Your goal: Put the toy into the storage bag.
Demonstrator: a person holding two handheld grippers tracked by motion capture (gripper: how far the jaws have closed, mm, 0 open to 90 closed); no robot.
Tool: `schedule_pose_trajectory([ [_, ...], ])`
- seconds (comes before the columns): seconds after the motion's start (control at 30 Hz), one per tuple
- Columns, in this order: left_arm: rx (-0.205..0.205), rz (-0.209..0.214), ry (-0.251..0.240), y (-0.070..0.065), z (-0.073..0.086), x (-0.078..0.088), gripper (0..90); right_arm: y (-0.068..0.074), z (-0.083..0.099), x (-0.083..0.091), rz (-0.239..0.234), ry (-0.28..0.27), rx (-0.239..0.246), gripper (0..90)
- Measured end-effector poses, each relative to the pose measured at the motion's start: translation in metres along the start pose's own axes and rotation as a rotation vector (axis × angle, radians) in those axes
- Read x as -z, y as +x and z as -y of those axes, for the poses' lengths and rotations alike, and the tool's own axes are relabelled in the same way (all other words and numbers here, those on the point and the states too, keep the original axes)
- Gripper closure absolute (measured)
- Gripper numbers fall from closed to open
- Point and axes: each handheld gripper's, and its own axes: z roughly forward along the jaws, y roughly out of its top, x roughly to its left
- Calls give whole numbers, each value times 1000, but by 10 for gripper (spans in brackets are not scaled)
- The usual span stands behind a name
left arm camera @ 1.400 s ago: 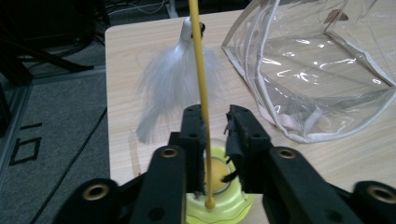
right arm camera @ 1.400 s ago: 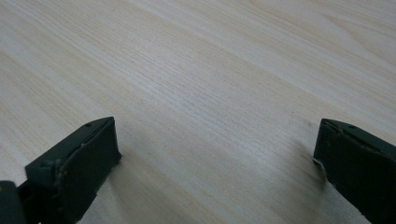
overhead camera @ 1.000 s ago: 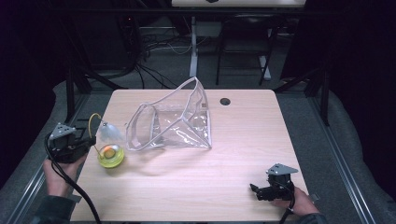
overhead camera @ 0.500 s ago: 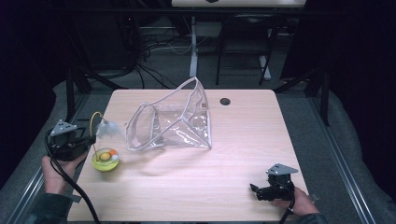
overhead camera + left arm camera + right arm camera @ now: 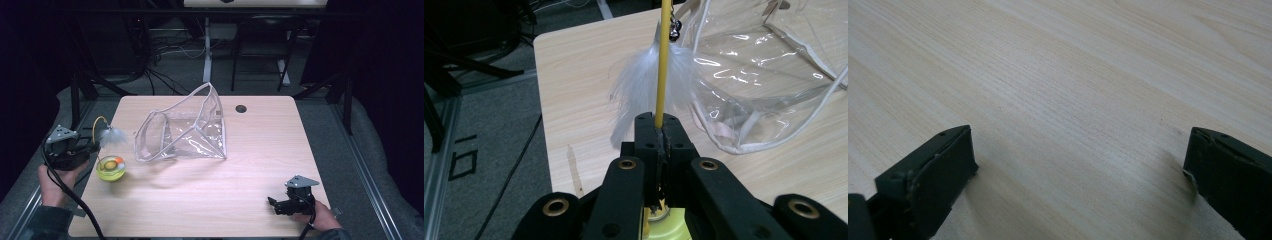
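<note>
My right claw (image 5: 272,204): rests low at the table's near right corner, jaws spread wide with bare wood between them, gripping nothing.
My left claw (image 5: 659,131): at the table's near left edge, jaws pressed together on the yellow wand (image 5: 661,75) of a cat toy.
Yellow base (image 5: 110,168): round, on the wood just beside my left claw; something green and orange sits in it, perhaps a ball, too small to tell.
White feather (image 5: 644,85): hangs along the wand, beyond my jaws, with a small bell (image 5: 675,29) above it.
Clear bag (image 5: 185,132): farther in, mid-table, mouth open toward the feather.
Table (image 5: 260,150): a dark round hole (image 5: 241,108) near its far edge.
</note>
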Motion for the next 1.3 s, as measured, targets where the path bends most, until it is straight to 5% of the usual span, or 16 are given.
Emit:
schedule_pose_trajectory([
  [1.3,-72,-14,-33,-2,-39,24,878,0,0,0,0,2,1,0],
])
